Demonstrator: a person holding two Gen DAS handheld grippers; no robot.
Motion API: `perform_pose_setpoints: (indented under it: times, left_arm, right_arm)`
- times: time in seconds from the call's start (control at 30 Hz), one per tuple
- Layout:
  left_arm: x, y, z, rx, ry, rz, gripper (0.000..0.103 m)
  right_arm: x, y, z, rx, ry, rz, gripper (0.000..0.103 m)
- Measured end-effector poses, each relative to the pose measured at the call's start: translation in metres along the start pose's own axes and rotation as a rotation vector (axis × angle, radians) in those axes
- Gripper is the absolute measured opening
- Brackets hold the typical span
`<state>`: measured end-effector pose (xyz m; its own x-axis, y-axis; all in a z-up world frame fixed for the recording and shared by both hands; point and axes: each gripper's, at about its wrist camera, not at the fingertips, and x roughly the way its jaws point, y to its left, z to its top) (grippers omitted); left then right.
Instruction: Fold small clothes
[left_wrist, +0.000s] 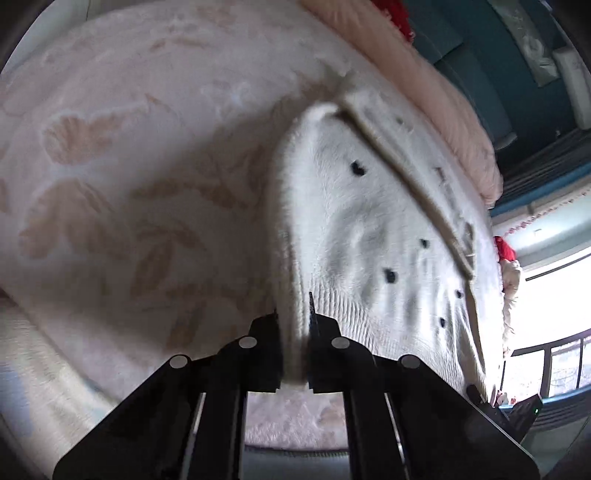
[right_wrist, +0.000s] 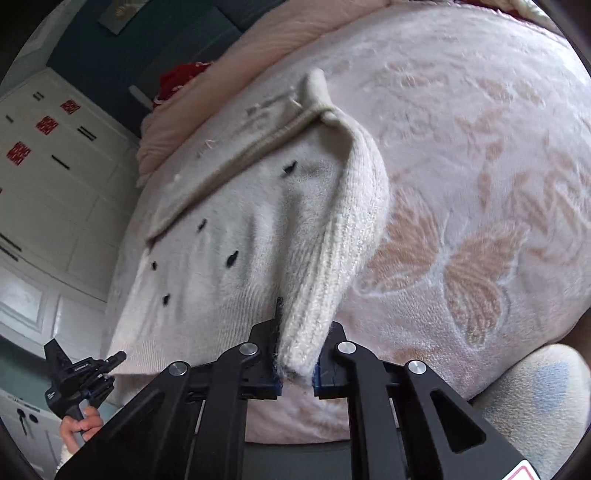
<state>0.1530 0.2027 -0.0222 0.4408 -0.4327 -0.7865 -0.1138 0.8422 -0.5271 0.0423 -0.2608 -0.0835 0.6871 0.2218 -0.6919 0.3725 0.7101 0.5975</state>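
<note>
- Garment: small cream-white knitted sweater with black dots and a beige ribbed band (left_wrist: 369, 229) (right_wrist: 236, 236), spread on the bed, its two side edges lifted and stretched toward the cameras.
- Left hand-held gripper (left_wrist: 293, 354), black, two-fingered: jaws drawn narrow, pinching a ribbed edge of the sweater; the knit runs up from between the fingers (left_wrist: 266, 347) in a raised fold. In the right wrist view this gripper (right_wrist: 117, 357) shows at lower left, gripped by a bare hand (right_wrist: 79, 428).
- Right hand-held gripper (right_wrist: 295, 363), black with blue pads (right_wrist: 275, 376): jaws narrow, clamped on a thick ribbed fold of the sweater that rises from the fingers toward the beige band.
- Bed cover: pale pink plush blanket with raised tan butterfly and leaf patterns (left_wrist: 122, 177) (right_wrist: 472, 229), lying under the sweater.
- Bedding: pink quilted duvet (left_wrist: 436, 85) (right_wrist: 207, 96) bunched along the far side of the bed, just beyond the sweater.
- Red fabric item (left_wrist: 400, 18) (right_wrist: 181, 79) resting on the duvet.
- White panelled wardrobe with red square stickers and dark handles (right_wrist: 48, 177), beside the bed.
- Bright window with dark railing (left_wrist: 554, 354), well apart from the sweater.
</note>
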Motion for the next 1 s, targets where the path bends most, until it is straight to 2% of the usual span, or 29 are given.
perform_pose_setpoints:
  times: [0.2, 0.37, 0.53, 0.6, 0.7, 0.77, 0.83, 0.9, 1.0]
  left_arm:
    - [-0.056, -0.026, -0.013, 0.132, -0.019, -0.017, 0.006]
    - [-0.100, -0.028, -0.044, 0.247, 0.041, 0.006, 0.006]
    - [-0.126, -0.015, -0.100, 0.323, 0.178, 0.059, 0.006]
    - [-0.140, -0.012, -0.126, 0.358, 0.231, 0.077, 0.006]
    - [-0.162, -0.009, -0.151, 0.376, 0.260, 0.072, 0.006]
    - [-0.177, -0.011, -0.158, 0.372, 0.263, 0.060, 0.006]
    - [-0.189, -0.021, -0.149, 0.375, 0.229, 0.042, 0.006]
    - [-0.193, -0.040, -0.120, 0.396, 0.158, 0.004, 0.006]
    - [-0.174, -0.068, -0.055, 0.427, 0.036, -0.034, 0.006]
  right_arm:
    - [-0.043, 0.018, -0.002, -0.163, 0.015, -0.031, 0.009]
    - [-0.073, 0.021, -0.024, -0.358, 0.133, -0.102, 0.009]
    - [-0.107, 0.019, -0.082, -0.514, 0.323, -0.136, 0.009]
    - [-0.124, 0.016, -0.110, -0.531, 0.390, -0.124, 0.009]
    - [-0.149, 0.013, -0.138, -0.511, 0.439, -0.090, 0.009]
    - [-0.164, 0.012, -0.144, -0.481, 0.439, -0.067, 0.009]
    - [-0.177, 0.017, -0.133, -0.463, 0.387, -0.040, 0.009]
    - [-0.184, 0.023, -0.100, -0.429, 0.292, -0.003, 0.009]
    - [-0.172, 0.031, -0.033, -0.371, 0.144, 0.042, 0.009]
